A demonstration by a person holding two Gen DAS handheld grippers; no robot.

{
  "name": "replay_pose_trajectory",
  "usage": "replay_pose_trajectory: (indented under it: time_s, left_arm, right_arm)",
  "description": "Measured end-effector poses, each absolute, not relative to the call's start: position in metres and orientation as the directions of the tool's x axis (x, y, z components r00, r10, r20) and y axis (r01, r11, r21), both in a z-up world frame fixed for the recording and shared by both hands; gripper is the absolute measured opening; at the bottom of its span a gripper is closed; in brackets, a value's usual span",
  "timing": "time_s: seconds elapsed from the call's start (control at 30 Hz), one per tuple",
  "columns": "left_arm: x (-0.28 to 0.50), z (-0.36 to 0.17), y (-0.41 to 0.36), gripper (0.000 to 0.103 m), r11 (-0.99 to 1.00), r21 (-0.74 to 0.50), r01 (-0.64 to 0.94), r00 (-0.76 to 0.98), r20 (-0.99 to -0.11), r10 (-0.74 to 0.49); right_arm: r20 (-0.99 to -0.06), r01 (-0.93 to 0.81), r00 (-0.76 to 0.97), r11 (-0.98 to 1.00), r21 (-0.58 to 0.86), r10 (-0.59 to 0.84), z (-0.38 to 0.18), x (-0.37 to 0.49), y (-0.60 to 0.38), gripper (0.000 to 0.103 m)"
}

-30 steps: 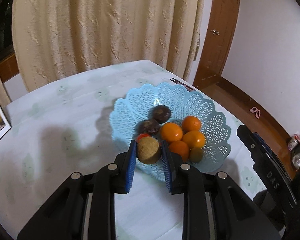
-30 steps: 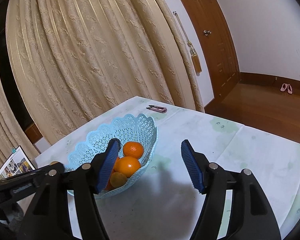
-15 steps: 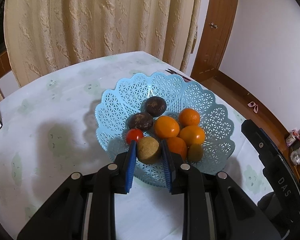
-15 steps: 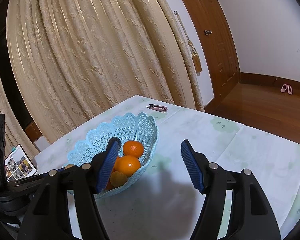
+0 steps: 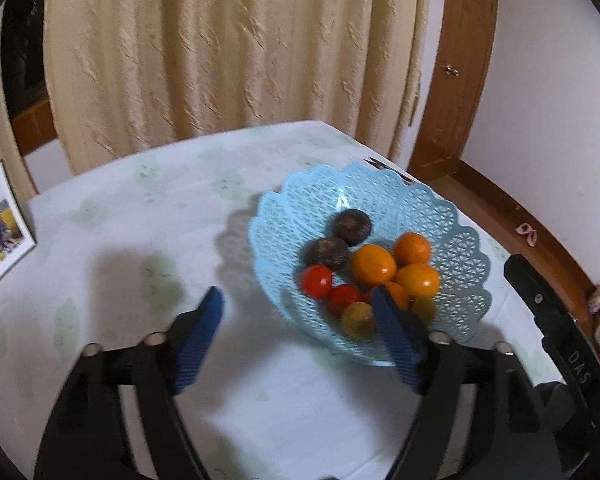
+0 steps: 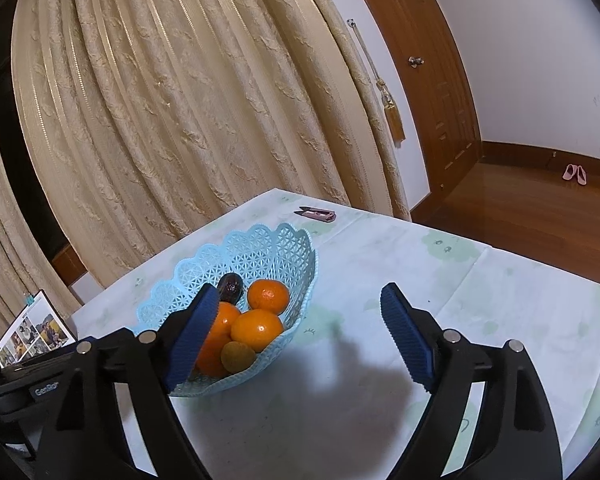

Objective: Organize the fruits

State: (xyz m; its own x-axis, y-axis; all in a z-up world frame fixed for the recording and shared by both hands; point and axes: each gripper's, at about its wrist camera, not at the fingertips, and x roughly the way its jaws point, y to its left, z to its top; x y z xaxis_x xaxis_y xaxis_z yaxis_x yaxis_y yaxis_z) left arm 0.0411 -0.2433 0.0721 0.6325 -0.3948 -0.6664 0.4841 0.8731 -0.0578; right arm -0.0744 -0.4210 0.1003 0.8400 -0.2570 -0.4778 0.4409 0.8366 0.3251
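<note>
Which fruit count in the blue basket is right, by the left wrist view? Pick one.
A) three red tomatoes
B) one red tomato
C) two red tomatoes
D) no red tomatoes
C: two red tomatoes lie side by side at the near-left edge of the fruit pile in the blue basket, beside the oranges.

This is a lived-in home room: heavy cream curtains (image 6: 204,120) with a tasselled tie-back (image 6: 394,118), a panelled wooden door (image 6: 432,80), a wood floor (image 6: 532,216) with pink slippers (image 6: 575,173) by the wall, and a cloth-covered surface (image 5: 148,232) holding family photos (image 5: 0,228).
</note>
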Motion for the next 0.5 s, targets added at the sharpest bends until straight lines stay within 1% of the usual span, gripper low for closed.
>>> replay_pose_trajectory:
  time_s: [0.13,0.2,0.33,0.5]
  left_arm:
    - [0.034,0.076,-0.236,0.088,0.890,-0.007,0.456,0.681,-0.641,-0.353]
    - [0.032,0.078,-0.233,0.089,0.896,0.009,0.443,0.698,-0.631,-0.338]
    - [0.028,0.082,-0.226,0.091,0.910,0.046,0.412,0.733,-0.609,-0.302]
    - [0.023,0.085,-0.219,0.091,0.918,0.065,0.391,0.756,-0.591,-0.280]
  right_arm:
    - [-0.489,0.425,0.840,0.845,0.324,-0.236,0.099,-0.072,-0.419,0.093]
    - [-0.491,0.418,0.840,0.851,0.316,-0.230,0.099,-0.071,-0.417,0.095]
    - [-0.492,0.407,0.840,0.865,0.293,-0.228,0.101,-0.069,-0.411,0.099]
    - [-0.515,0.387,0.832,0.881,0.274,-0.205,0.099,-0.065,-0.405,0.100]
